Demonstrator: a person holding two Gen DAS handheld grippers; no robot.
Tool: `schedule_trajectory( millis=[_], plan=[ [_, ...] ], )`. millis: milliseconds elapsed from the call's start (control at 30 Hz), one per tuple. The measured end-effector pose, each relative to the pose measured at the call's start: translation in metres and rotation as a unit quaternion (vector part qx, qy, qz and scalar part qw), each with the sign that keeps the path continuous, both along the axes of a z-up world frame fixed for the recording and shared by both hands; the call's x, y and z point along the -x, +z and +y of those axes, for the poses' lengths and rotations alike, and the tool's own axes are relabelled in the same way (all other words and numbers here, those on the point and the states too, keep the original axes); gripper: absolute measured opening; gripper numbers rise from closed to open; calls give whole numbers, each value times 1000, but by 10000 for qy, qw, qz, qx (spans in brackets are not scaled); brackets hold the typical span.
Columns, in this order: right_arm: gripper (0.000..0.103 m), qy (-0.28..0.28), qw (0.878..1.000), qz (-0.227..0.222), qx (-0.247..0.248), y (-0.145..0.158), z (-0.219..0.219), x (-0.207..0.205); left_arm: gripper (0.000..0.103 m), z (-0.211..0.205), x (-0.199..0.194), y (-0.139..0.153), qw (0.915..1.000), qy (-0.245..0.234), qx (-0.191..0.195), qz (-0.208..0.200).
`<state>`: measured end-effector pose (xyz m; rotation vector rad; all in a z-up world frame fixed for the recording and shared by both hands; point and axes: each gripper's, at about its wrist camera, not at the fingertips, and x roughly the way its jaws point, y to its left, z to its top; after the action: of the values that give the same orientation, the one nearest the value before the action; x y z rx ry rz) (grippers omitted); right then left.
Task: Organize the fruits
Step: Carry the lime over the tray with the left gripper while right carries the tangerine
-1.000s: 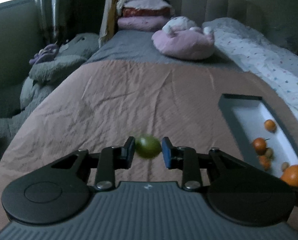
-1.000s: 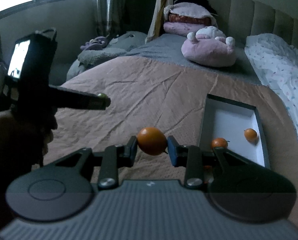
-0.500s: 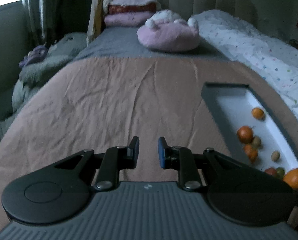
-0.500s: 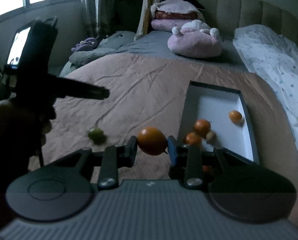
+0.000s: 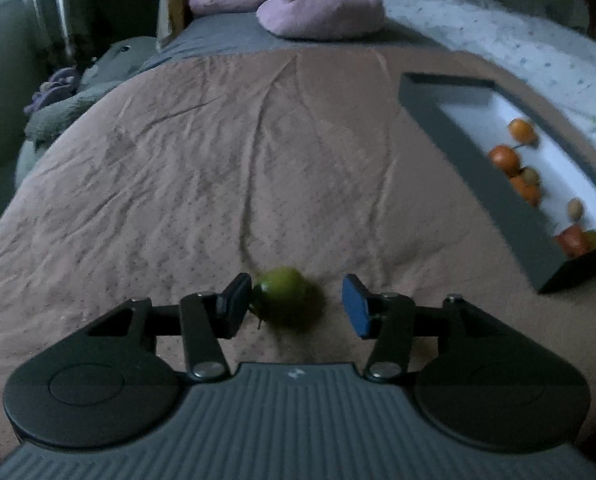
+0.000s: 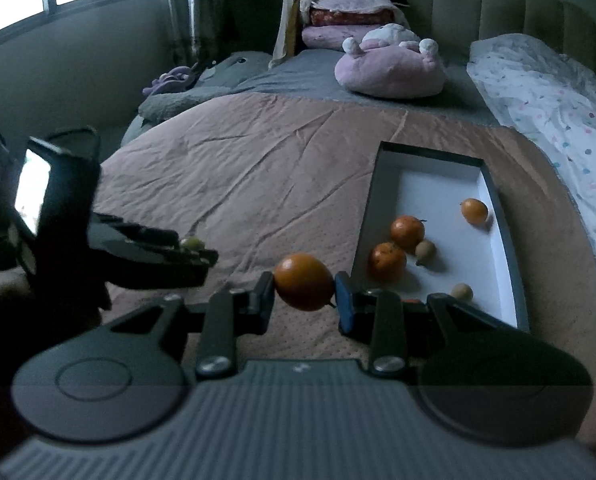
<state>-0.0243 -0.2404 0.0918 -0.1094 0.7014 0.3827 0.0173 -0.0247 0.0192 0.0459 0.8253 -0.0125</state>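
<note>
My left gripper (image 5: 296, 304) is open, low over the pink bedspread. A green fruit (image 5: 284, 300) lies on the spread between its jaws, against the left finger and clear of the right one. My right gripper (image 6: 304, 292) is shut on an orange (image 6: 304, 282), held above the spread just left of the dark tray (image 6: 368, 216). The tray holds several oranges and small brown fruits (image 6: 407, 232). It also shows in the left wrist view (image 5: 458, 152). The left gripper (image 6: 194, 258) and the green fruit (image 6: 191, 243) show in the right wrist view.
A pink plush toy (image 6: 392, 70) and stacked pillows (image 6: 348, 20) lie at the head of the bed. A white dotted duvet (image 6: 546, 96) runs along the right. Grey plush items (image 5: 74, 96) lie off the left edge. The pink spread (image 5: 226, 160) is wrinkled.
The left gripper dropped the green fruit, which fell onto the spread. It then lowered and opened wide around the fruit. The right gripper kept its orange and moved nearer the tray.
</note>
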Motion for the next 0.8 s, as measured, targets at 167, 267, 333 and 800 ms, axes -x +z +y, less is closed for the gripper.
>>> schedule_trajectory(
  millis=[167, 267, 333, 800],
  plan=[
    [36, -40, 10000, 23, 27, -1, -2, 1, 33, 18, 0, -5, 9994, 197, 276, 84],
    [36, -22, 10000, 68, 6, -3, -2, 1, 33, 19, 1, -4, 9996, 168, 228, 90],
    [36, 15, 10000, 45, -2, -2, -1, 3, 32, 17, 1, -1, 9995, 202, 226, 100],
    [36, -115, 9999, -43, -98, 3, -18, 12, 32, -47, -16, 65, 9965, -412, 656, -322]
  ],
)
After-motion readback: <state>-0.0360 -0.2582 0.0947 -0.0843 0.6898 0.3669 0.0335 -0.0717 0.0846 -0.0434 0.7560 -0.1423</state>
